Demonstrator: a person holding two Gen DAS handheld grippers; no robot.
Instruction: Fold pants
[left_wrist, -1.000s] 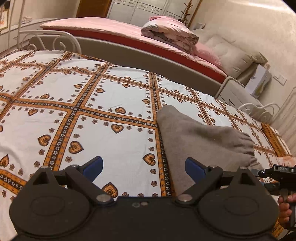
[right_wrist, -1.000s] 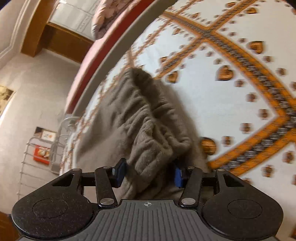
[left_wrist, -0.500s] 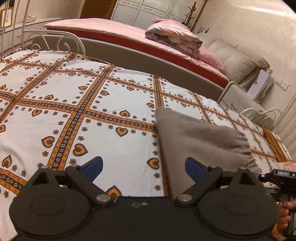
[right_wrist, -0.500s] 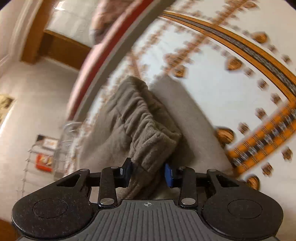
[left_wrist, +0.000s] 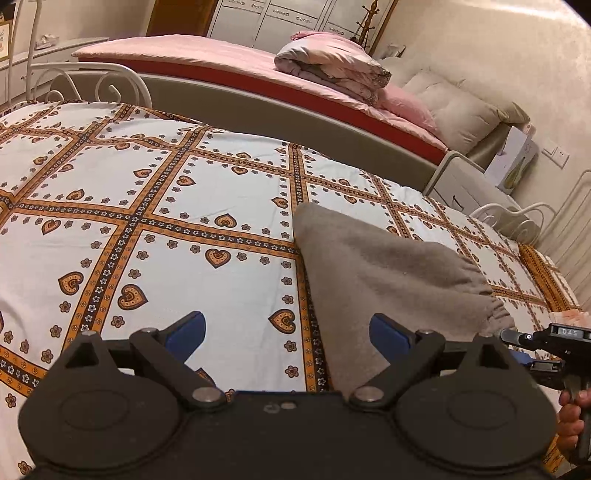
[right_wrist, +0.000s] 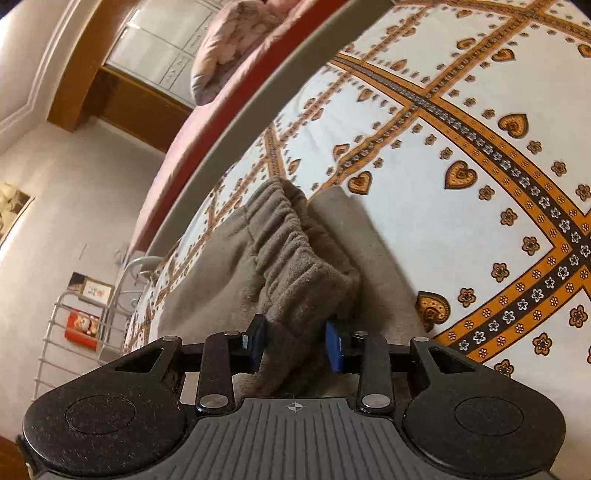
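Grey-brown pants (left_wrist: 388, 273) lie folded on the patterned bedspread (left_wrist: 147, 229), right of centre in the left wrist view. My left gripper (left_wrist: 288, 332) hangs open over the bedspread just left of the pants, with nothing between its blue pads. In the right wrist view my right gripper (right_wrist: 295, 341) is closing on the corner of the elastic waistband (right_wrist: 295, 251) of the pants (right_wrist: 229, 280), and both pads press the bunched fabric. That corner is raised off the layer beneath. The right gripper (left_wrist: 546, 339) and a hand (left_wrist: 570, 417) show at the left view's right edge.
A second bed with a pink cover (left_wrist: 221, 55) and a folded quilt (left_wrist: 332, 62) stands beyond the grey bed frame (left_wrist: 295, 118). White metal rails (left_wrist: 99, 79) close the bed's ends. A white wire rack (right_wrist: 74, 332) stands by the wall. Open bedspread (right_wrist: 461, 122) spreads around the pants.
The right gripper's jaws have narrowed onto the waistband corner, which now sits bunched between the pads. The left gripper has stayed open over the bedspread.
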